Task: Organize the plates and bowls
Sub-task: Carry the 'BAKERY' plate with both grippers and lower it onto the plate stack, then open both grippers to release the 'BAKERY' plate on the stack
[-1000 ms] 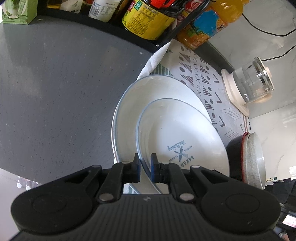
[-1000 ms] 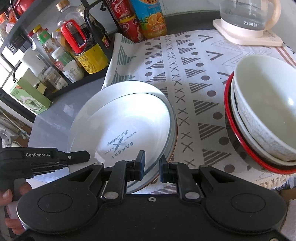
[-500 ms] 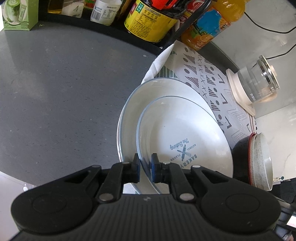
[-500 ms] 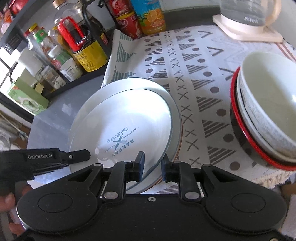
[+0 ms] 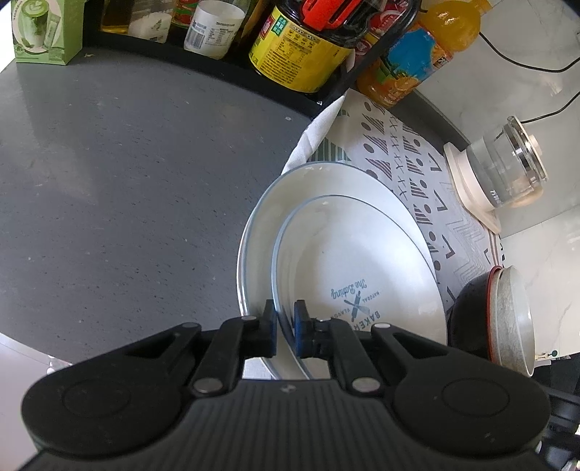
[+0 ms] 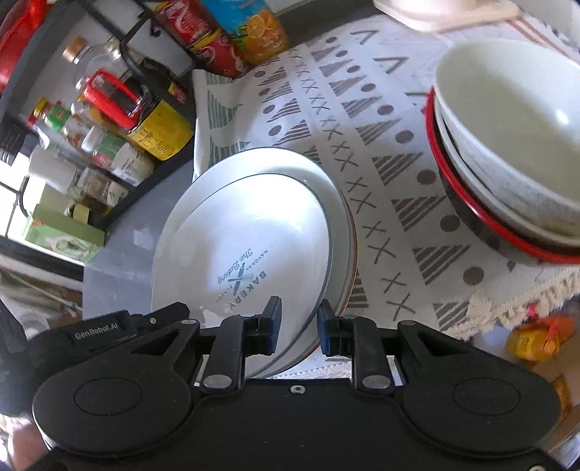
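A dark grey speckled countertop (image 5: 127, 188) fills the near left, daylight glaring pale off its surface. Along its far edge runs a black wire rack (image 6: 137, 54) crowded with bottles and jars, a yellow-labelled bottle (image 5: 297, 54) among them, and a green carton (image 5: 43, 32) stands at the far left. To the right a white cloth with grey triangles and crosses (image 6: 344, 119) covers the counter. Beyond it a glass kettle (image 5: 507, 170) sits on a pale base against a white marbled wall (image 5: 525, 43), a black cord trailing across it.
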The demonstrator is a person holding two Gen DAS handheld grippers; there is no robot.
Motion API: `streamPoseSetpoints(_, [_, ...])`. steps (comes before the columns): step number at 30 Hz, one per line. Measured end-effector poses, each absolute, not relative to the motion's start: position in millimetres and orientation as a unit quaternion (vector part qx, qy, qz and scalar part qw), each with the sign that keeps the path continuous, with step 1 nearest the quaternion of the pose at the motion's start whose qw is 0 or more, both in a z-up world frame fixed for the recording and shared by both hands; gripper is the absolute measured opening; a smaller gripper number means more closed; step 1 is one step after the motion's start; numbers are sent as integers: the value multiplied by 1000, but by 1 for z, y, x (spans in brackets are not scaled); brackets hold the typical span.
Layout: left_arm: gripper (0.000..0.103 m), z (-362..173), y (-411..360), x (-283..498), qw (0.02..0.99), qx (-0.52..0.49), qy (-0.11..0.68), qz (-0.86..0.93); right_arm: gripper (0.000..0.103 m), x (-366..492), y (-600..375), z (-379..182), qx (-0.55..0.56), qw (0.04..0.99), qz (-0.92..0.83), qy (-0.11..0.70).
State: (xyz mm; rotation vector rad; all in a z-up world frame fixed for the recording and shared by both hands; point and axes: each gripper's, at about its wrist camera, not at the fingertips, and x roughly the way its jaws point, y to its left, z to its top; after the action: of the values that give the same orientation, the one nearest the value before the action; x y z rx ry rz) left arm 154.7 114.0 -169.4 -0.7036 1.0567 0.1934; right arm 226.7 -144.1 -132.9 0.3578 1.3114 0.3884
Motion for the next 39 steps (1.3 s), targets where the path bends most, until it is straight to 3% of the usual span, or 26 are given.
streamPoseSetpoints(17, [6, -179, 118, 171, 798, -321, 503, 88, 24, 226, -160, -129, 187, 766, 168, 591])
streamPoseSetpoints(23, [11, -159, 116, 177, 804, -282, 512, 106, 36, 231, -160, -113, 183, 784, 176, 566])
streamPoseSetpoints(26, [18, -147, 117, 179, 810, -267, 510, 110, 46, 234, -159, -104, 179, 795, 178, 552])
streamPoseSetpoints(30, [39, -133, 115, 181, 820, -259, 498, 112, 54, 236, -160, -92, 174, 807, 180, 534])
streamPoseSetpoints(39, [67, -99, 97, 192, 843, -245, 470, 91, 79, 240, -178, -57, 166, 851, 159, 472])
